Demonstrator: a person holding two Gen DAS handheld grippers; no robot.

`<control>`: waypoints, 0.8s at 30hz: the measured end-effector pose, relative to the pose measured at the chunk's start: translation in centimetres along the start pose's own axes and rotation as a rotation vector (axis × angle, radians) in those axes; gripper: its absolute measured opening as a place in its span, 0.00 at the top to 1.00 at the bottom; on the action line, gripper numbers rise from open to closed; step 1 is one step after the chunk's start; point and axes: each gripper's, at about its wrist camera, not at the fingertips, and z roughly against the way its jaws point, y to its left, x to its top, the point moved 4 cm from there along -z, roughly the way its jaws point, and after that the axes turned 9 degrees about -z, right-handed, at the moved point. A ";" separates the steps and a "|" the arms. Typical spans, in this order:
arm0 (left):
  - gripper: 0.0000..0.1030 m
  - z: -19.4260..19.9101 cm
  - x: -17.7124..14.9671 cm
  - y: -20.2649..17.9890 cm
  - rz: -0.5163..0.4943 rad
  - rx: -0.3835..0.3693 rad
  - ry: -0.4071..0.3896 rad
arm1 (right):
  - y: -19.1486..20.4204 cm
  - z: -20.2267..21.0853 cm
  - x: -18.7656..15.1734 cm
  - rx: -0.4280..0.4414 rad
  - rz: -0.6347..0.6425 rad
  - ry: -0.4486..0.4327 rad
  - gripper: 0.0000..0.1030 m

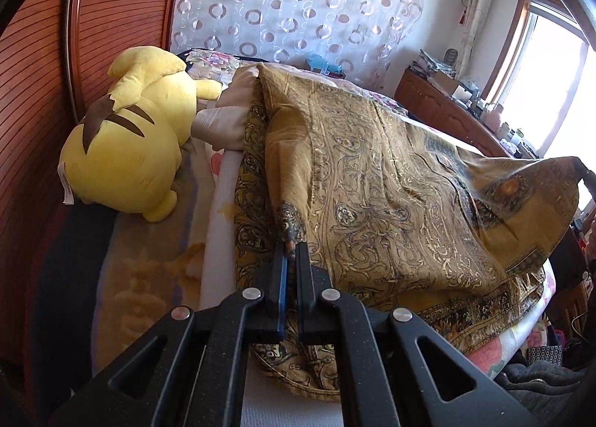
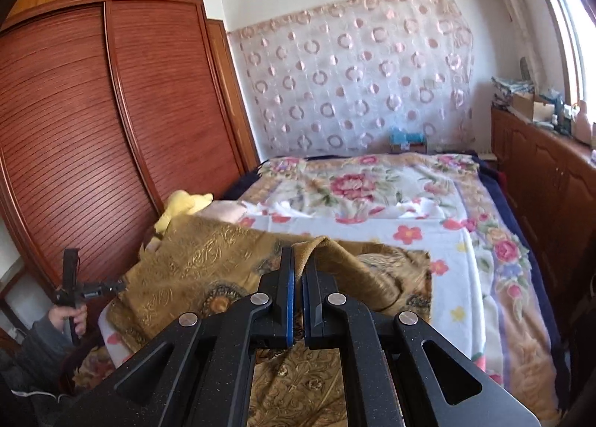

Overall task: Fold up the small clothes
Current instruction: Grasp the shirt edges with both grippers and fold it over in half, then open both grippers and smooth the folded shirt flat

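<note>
A mustard-gold cloth with a dark paisley pattern [image 1: 391,181] is stretched over the bed. My left gripper [image 1: 293,243] is shut on one corner of the cloth, which pokes up between the tips. In the right wrist view the same cloth [image 2: 208,263] drapes over my right gripper [image 2: 301,252], shut on a raised fold of it. The far raised corner of the cloth [image 1: 558,173] meets a dark bit of the right gripper at the left wrist view's right edge. A hand [image 2: 70,315] holds the left gripper [image 2: 119,285] at the lower left of the right wrist view.
A yellow plush toy [image 1: 126,151] lies by the red-brown wardrobe doors [image 2: 93,121]. A floral blanket [image 2: 365,196] covers the bed. A wooden cabinet [image 2: 540,181] with small items runs under the window [image 1: 551,65]. A circle-patterned curtain [image 2: 357,80] hangs behind.
</note>
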 end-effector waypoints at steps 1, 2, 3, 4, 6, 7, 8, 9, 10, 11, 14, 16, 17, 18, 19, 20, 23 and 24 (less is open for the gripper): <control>0.96 0.0 0.0 0.1 0.001 -0.001 -0.001 | -0.4 0.1 -0.3 -0.007 -0.006 0.002 0.97; 0.96 0.0 0.0 0.2 0.001 -0.001 -0.003 | -1.0 0.1 -0.9 -0.028 -0.015 0.013 0.97; 0.96 0.0 -0.1 0.3 0.000 -0.001 -0.004 | -1.6 0.0 -1.7 -0.047 -0.022 0.029 0.97; 0.96 0.0 -0.1 0.3 -0.001 0.001 -0.003 | -2.5 -0.1 -2.8 -0.072 -0.031 0.055 0.97; 0.96 0.0 -0.2 0.3 -0.006 0.005 0.001 | -3.6 0.1 -5.3 -0.115 -0.057 0.099 0.97; 0.96 0.0 -0.2 0.3 -0.008 0.007 0.003 | -4.5 0.0 -6.6 -0.137 -0.074 0.127 0.97; 0.96 -0.1 -0.2 0.3 -0.009 0.008 0.007 | -5.3 -0.1 -7.8 -0.156 -0.090 0.149 0.97; 0.96 -0.1 -0.2 0.3 -0.011 0.012 0.010 | -6.2 -0.2 -8.8 -0.170 -0.107 0.169 0.97; 0.96 -0.1 -0.2 0.3 -0.012 0.015 0.011 | -7.0 -0.3 -9.7 -0.182 -0.120 0.188 0.97; 0.96 -0.1 -0.2 0.3 -0.014 0.018 0.012 | -7.6 -0.6 -10.4 -0.195 -0.130 0.209 0.97; 0.96 0.0 -0.1 0.3 -0.016 0.027 0.011 | -8.5 -1.7 -11.8 -0.232 -0.115 0.245 0.97; 0.96 0.3 -0.1 0.2 -0.023 0.033 0.006 | -8.6 -2.3 -11.7 -0.253 -0.095 0.251 0.97; 0.96 0.6 -0.1 0.1 -0.026 0.034 0.000 | -8.6 -2.5 -11.6 -0.261 -0.088 0.249 0.97; 0.96 0.9 0.0 0.0 -0.026 0.033 -0.006 | -8.5 -2.5 -11.5 -0.265 -0.084 0.245 0.97; 0.96 1.3 0.1 -0.1 -0.030 0.032 -0.017 | -8.4 -3.1 -11.0 -0.270 -0.080 0.243 0.97; 0.96 2.0 0.3 -0.2 -0.031 0.034 -0.038 | -8.0 -3.3 -10.8 -0.275 -0.074 0.240 0.95; 0.96 3.8 1.2 -0.5 -0.030 0.041 -0.084 | -7.8 -3.4 -10.4 -0.287 -0.051 0.229 0.91; 0.96 4.2 1.5 -0.6 -0.034 0.046 -0.093 | -7.3 -2.2 -10.2 -0.296 -0.047 0.226 0.88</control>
